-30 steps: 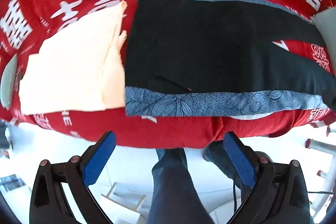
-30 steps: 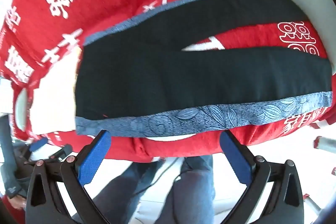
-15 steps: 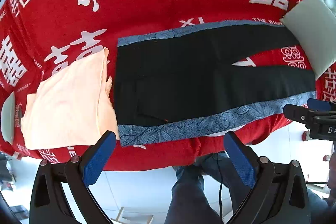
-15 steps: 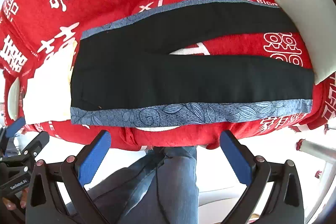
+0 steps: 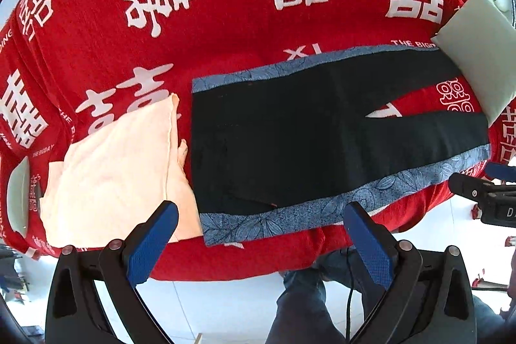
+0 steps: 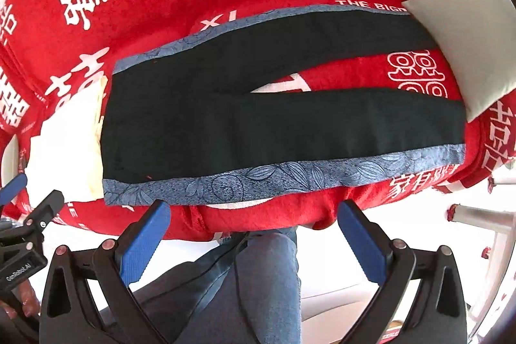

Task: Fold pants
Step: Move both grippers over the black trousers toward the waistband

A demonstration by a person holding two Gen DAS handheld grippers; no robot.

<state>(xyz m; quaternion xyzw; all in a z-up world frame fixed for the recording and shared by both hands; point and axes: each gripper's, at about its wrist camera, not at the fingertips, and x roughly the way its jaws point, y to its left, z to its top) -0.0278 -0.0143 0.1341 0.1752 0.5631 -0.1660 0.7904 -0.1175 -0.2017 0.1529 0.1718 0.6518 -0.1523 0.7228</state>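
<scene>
Writing: the red cover (image 5: 225,21) carries large white double-happiness characters; small white print reads "THE BIG", cut off by the pillow, and "XI" sits just behind the pants. The left gripper body seen in the right wrist view is marked "GenRobot.AI".
Far left: a pale plate-like object (image 5: 17,195) lies at the edge of the cover; what it is cannot be told.
Folded cloth (image 5: 119,170): cream, lying flat, its right edge touching the waist end of the pants.
Pants (image 6: 258,118): black with a blue leaf-print stripe down each outer side, spread flat on the cover, waist to the left, legs running right and parted in a narrow V that shows red cover between them.
Pillow (image 6: 464,47): pale, at the right end, lying over the cuff of the far leg.
Left gripper (image 5: 258,231): released, blue pads wide apart, hovering off the near edge, clear of the pants.
Right gripper (image 6: 254,231): released, pads wide apart, holding nothing.
Surface: soft and rounded, fully draped by the cover.
Room: white tiled floor (image 5: 209,305); a person's jeans-clad legs (image 6: 258,279) stand below.
</scene>
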